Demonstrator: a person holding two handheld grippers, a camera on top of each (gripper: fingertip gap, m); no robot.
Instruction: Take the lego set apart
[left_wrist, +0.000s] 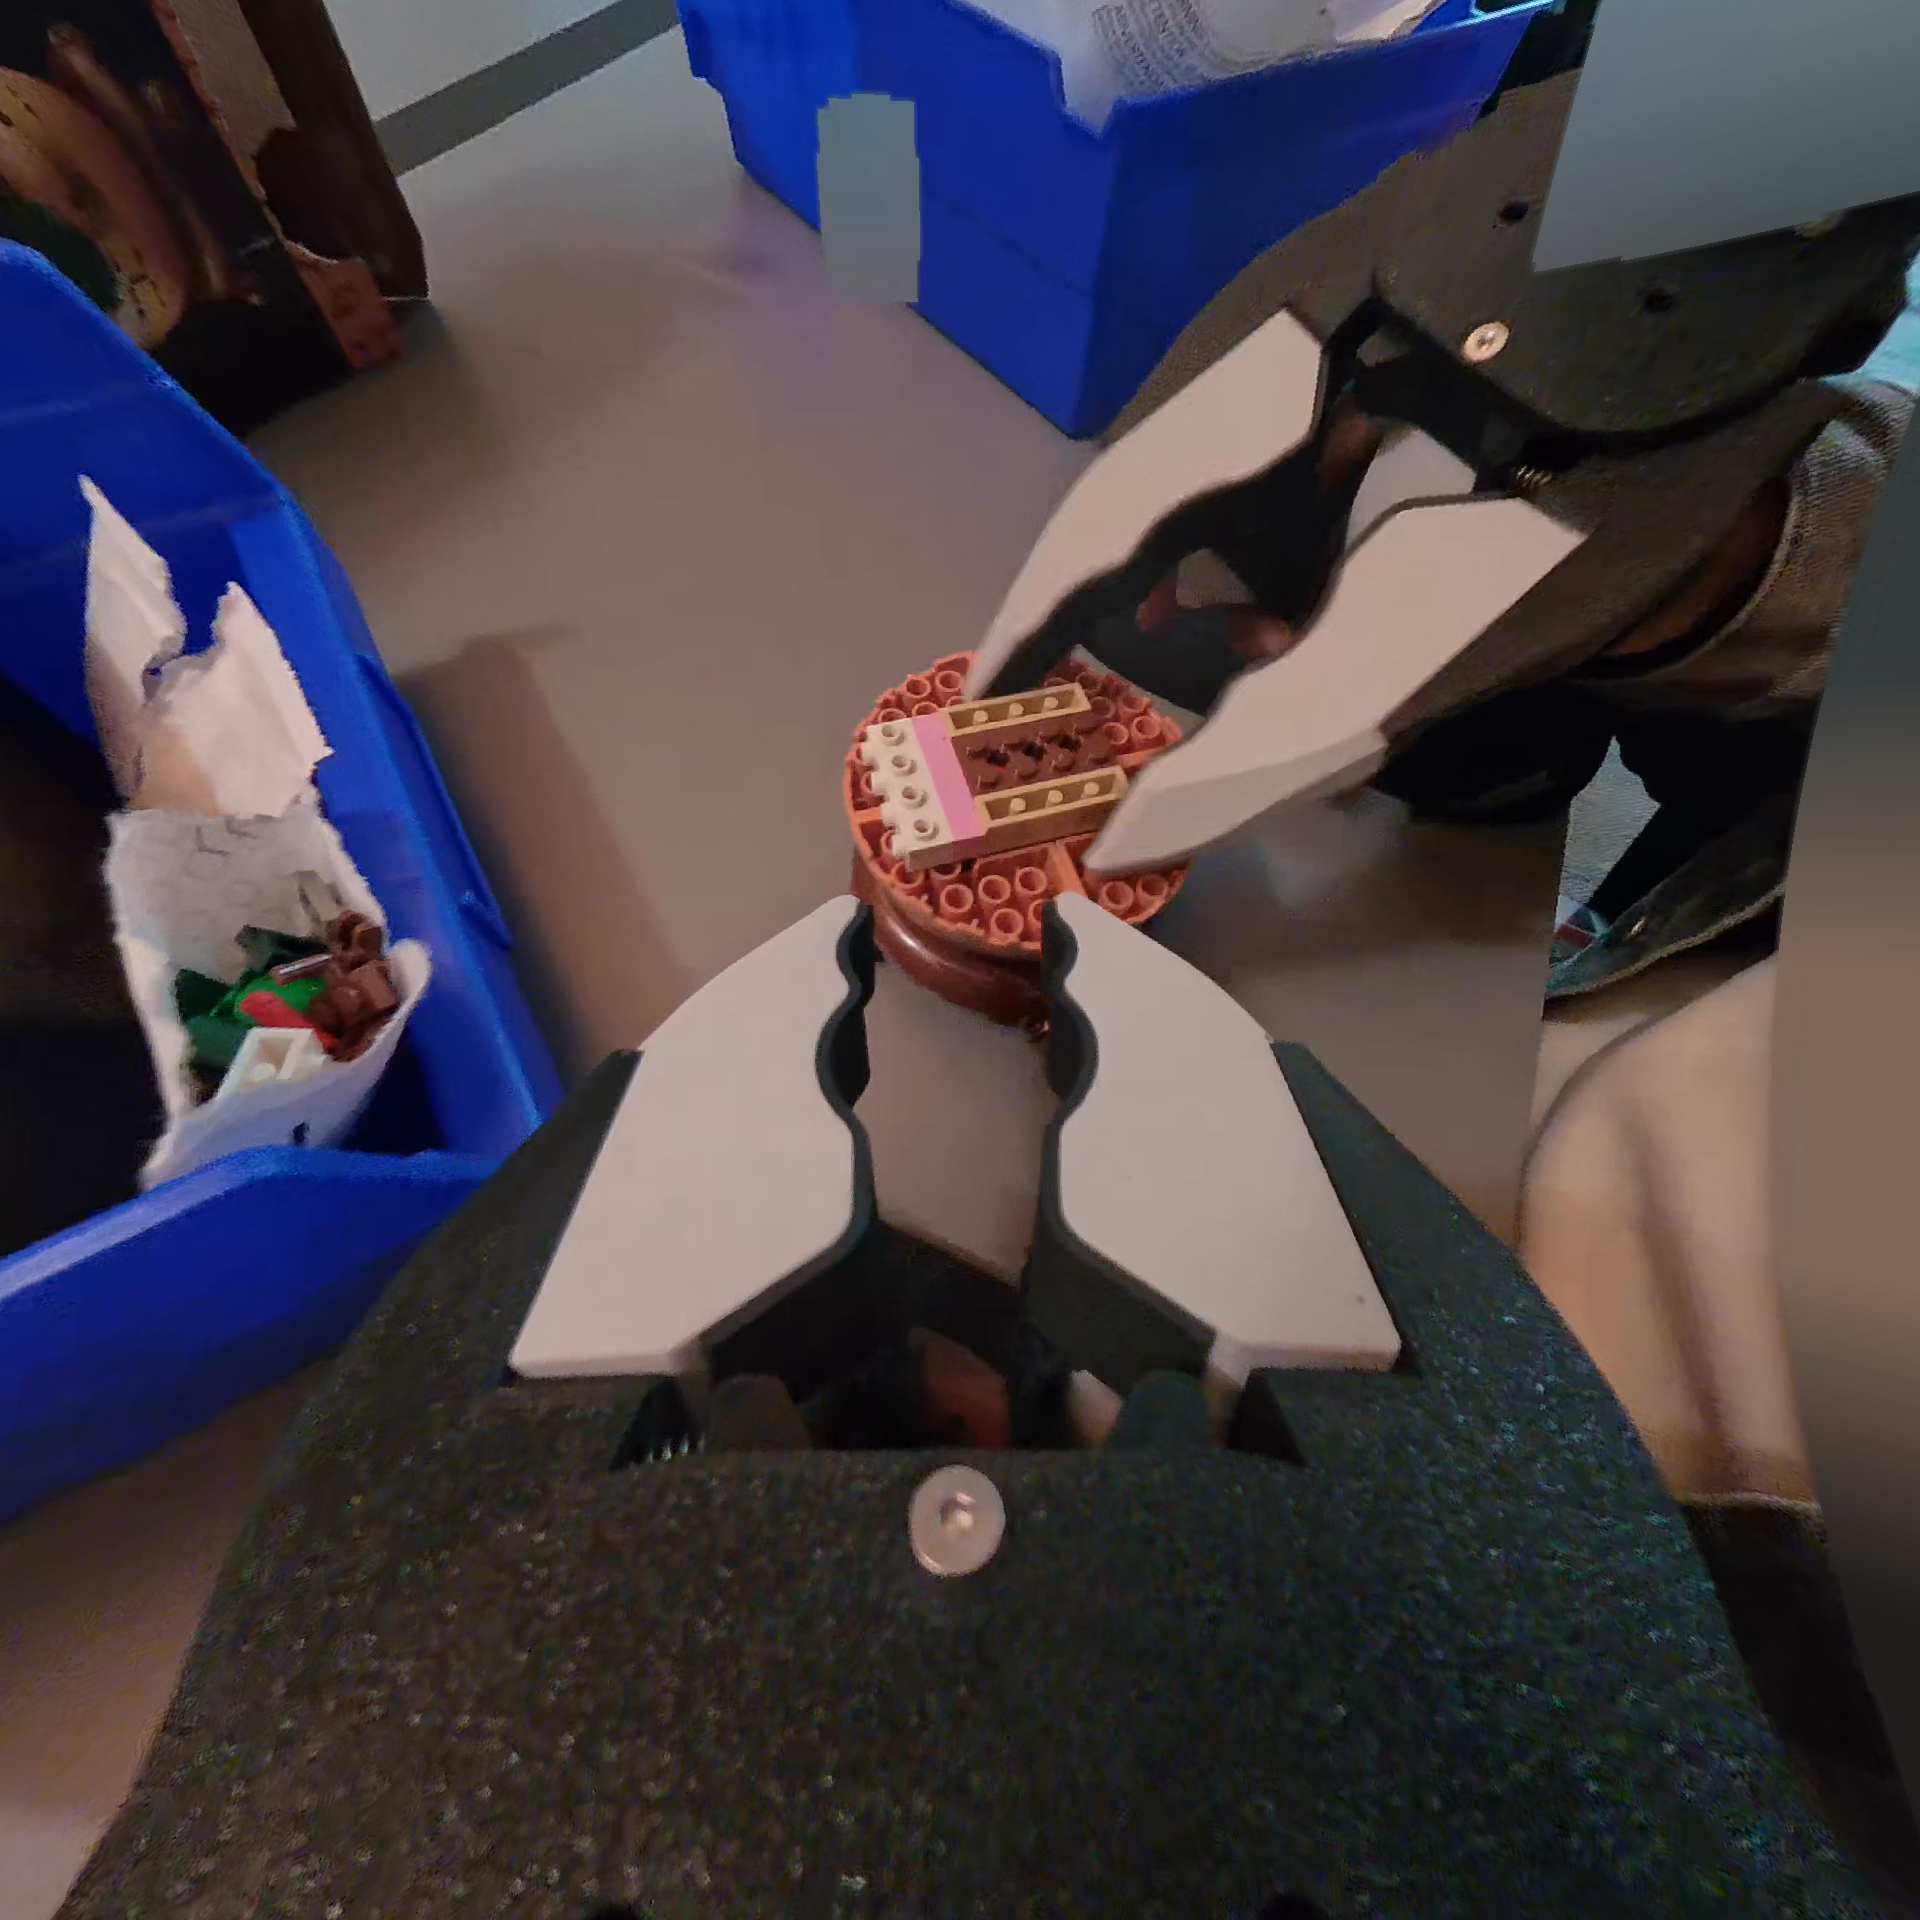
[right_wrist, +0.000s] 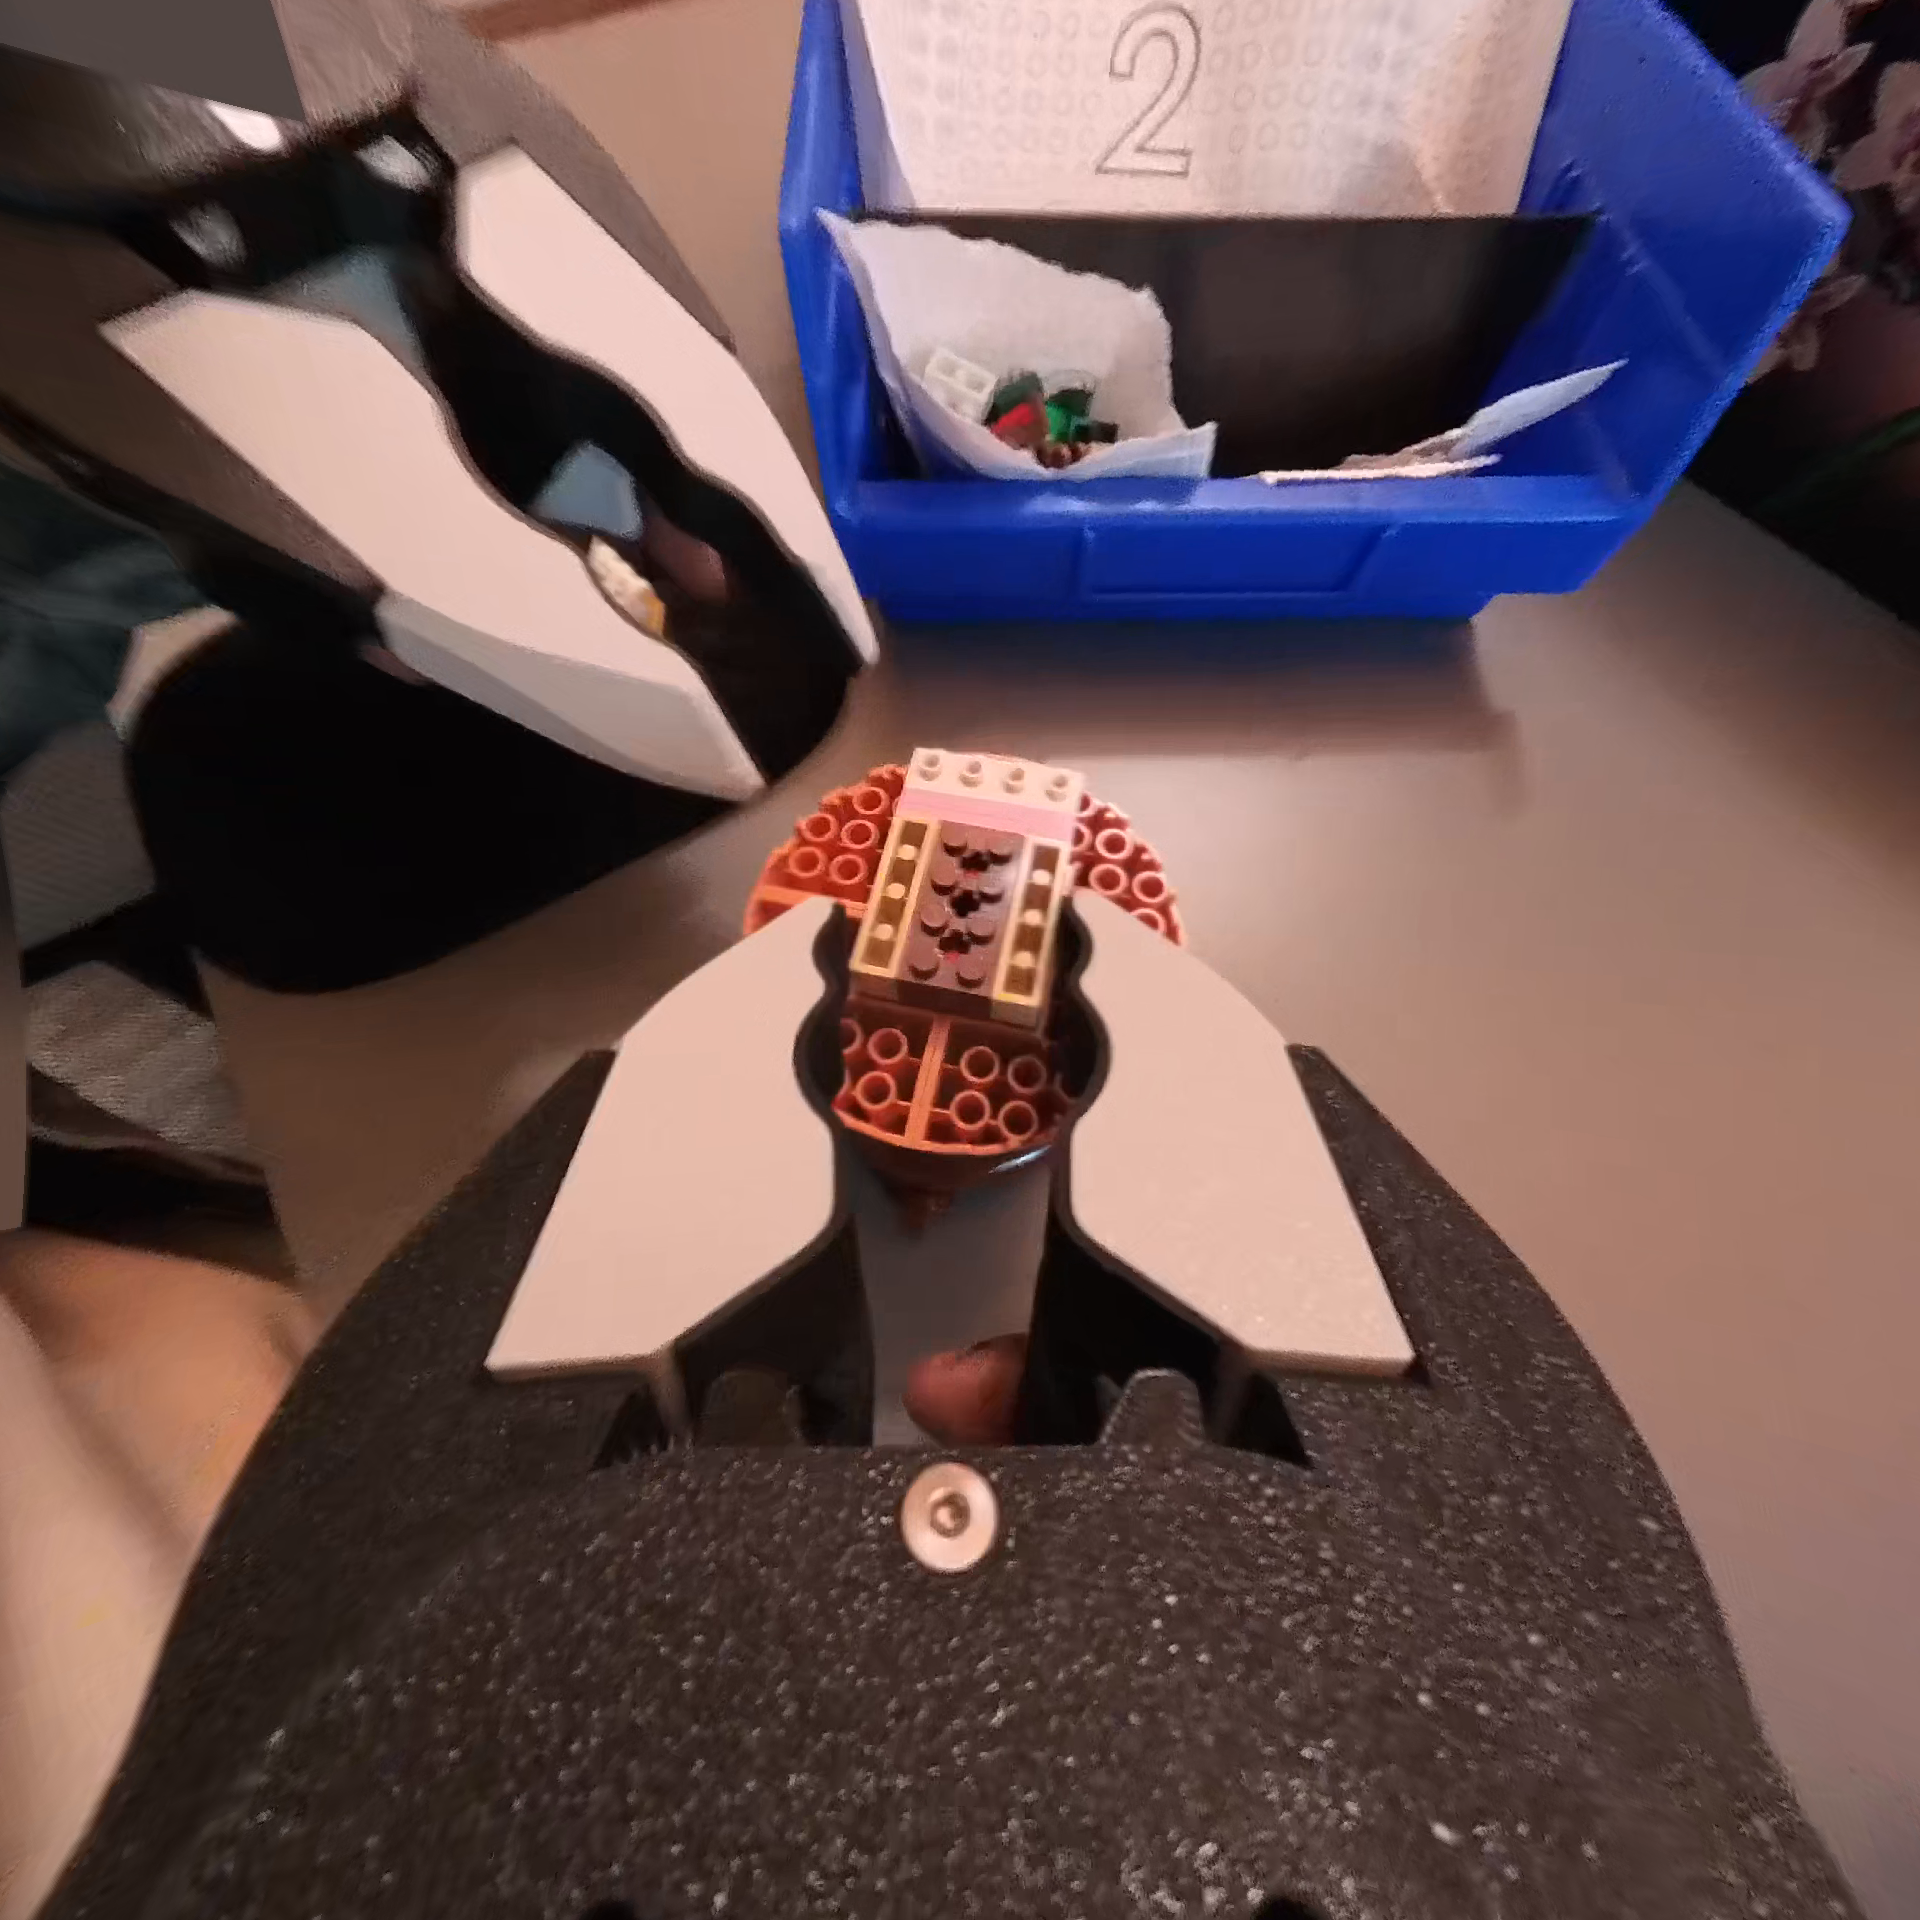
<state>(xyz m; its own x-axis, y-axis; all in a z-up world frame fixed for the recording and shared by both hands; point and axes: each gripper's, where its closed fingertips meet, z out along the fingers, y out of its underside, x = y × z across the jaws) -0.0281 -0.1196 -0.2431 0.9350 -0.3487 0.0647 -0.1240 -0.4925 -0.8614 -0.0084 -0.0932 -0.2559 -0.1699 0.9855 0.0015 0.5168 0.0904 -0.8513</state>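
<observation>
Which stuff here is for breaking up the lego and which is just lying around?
For the job: lego set, left gripper, right gripper, probably the blue bin holding loose bricks.
Just lying about: second blue bin with paper, torn brown board.

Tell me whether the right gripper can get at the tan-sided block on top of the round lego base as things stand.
Probably yes. The right gripper is open, with its fingers on either side of the block. Nothing sits between them. The left gripper is at the round base, below it.
</observation>
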